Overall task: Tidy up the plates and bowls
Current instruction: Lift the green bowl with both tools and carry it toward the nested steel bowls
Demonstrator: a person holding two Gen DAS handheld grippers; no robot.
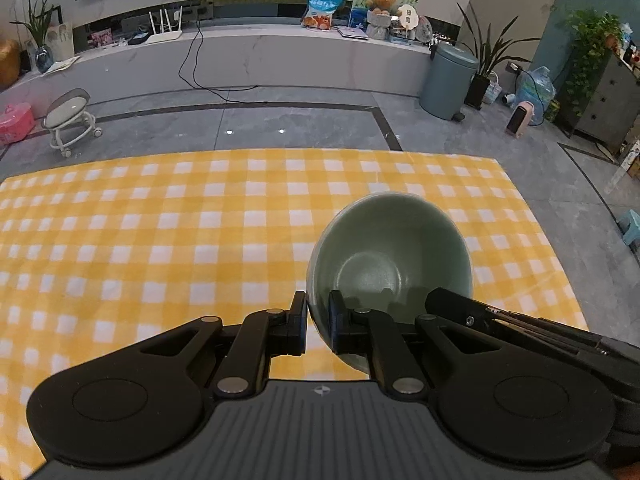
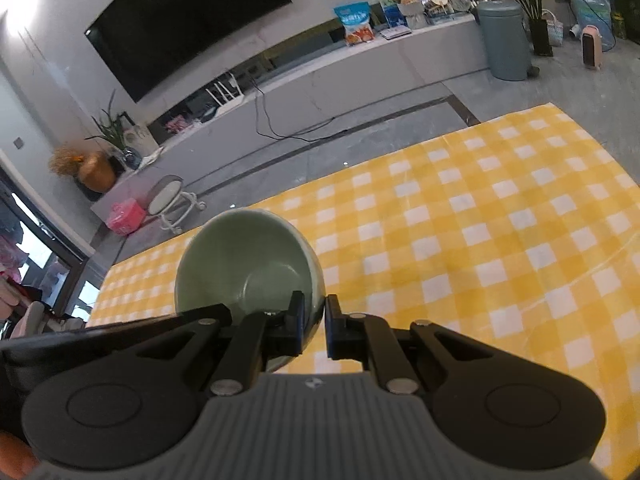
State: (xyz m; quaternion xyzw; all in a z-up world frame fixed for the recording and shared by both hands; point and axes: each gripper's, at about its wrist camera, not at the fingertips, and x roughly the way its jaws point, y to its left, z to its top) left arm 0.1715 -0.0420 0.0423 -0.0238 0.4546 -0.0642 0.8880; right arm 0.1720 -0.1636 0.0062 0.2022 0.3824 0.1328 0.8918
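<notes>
Over the yellow-checked surface [image 1: 160, 240], inventory as follows. Item one: surface, covered edge to edge in the checked cloth, with no plates or other bowls on the part in view. Item two: green bowl [image 1: 384, 256], empty, tilted, held up off the cloth near the middle of the surface, toward its near edge. Item three: left hand-held gripper [image 1: 318, 320], jaws nearly closed, pinching the bowl's rim, one finger inside and one outside. Item four: right hand-held gripper [image 2: 314, 324], likewise nearly closed on the rim at the opposite side. Progress, as judged: one bowl in carriage by both grippers, no destination stack in sight; setting down and any further sorting remained.
</notes>
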